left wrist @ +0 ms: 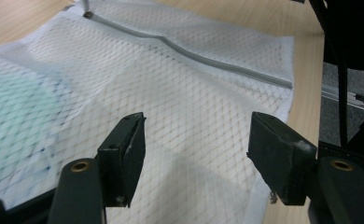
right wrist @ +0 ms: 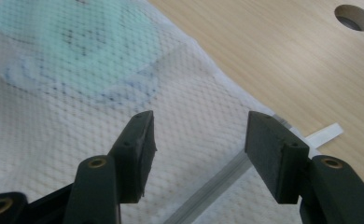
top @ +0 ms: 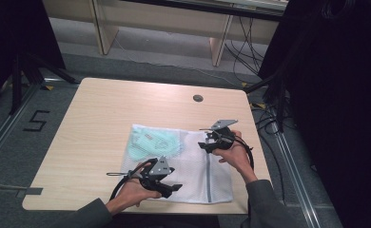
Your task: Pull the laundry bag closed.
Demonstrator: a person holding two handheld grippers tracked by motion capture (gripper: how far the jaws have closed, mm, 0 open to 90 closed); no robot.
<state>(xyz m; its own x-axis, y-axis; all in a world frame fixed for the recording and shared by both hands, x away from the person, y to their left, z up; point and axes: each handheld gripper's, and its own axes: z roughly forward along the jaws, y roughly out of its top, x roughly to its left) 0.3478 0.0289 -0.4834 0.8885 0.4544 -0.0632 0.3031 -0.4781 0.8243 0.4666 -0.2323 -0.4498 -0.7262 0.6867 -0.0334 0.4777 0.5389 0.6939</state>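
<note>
Tool (left wrist: 196, 161) over white mesh bag (left wrist: 189, 88)

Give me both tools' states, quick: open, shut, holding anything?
Left tool: open, empty, over the mesh bag.
Right tool: open, empty, over the bag near its zip.

I see a light wooden desk (top: 98, 118) with a round cable hole (top: 198, 98) near its far edge, toward the right corner. Beyond the far edge stand pale wooden furniture legs (top: 102, 28). Black cables (top: 269, 118) trail on the grey floor off the right edge; a "5" marking (top: 37, 121) sits left.
</note>
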